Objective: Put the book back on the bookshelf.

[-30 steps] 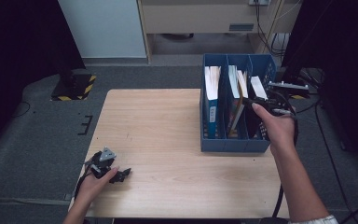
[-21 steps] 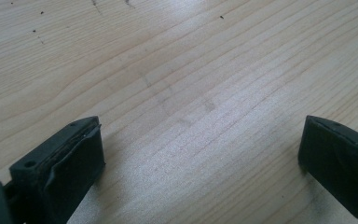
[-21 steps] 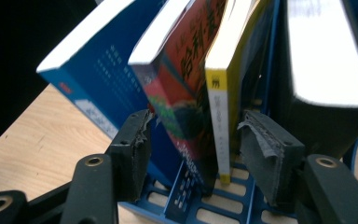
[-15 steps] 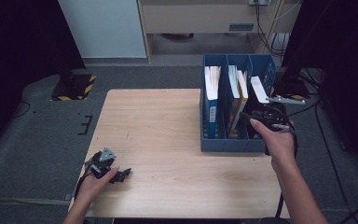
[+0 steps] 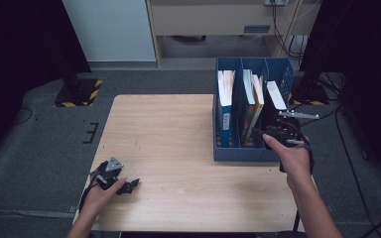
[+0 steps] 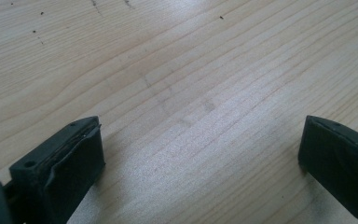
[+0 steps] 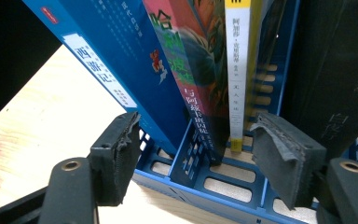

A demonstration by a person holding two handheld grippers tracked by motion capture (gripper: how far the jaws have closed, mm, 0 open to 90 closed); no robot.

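A blue three-slot file rack point(image 5: 238, 152) stands on the right side of the wooden table point(image 5: 178, 134). Its left slot holds a blue book point(image 5: 224, 106), its middle slot a colourful book point(image 5: 250, 111), its right slot a dark book with a white top edge point(image 5: 276, 95). My right gripper point(image 5: 278, 130) hangs over the rack's near right corner. In the right gripper view the right gripper point(image 7: 200, 158) is open, its jaws have just been opening, and the blue book point(image 7: 121, 60), colourful book point(image 7: 186, 70) and a white-spined book point(image 7: 237, 74) stand untouched beyond the pads. My left gripper point(image 5: 115, 177) rests open near the front left; the left gripper point(image 6: 200, 154) frames bare wood.
A black book or folder point(image 7: 335, 70) fills the rack's right slot beside my right jaw. Cables point(image 5: 327, 111) trail off the table's right edge. A pale cabinet point(image 5: 114, 29) and a shelf unit point(image 5: 213, 20) stand on the grey floor beyond the table.
My right hand has come down and nearer to me, from above the rack's right slot to its near right corner. The left hand and gripper have stayed put.
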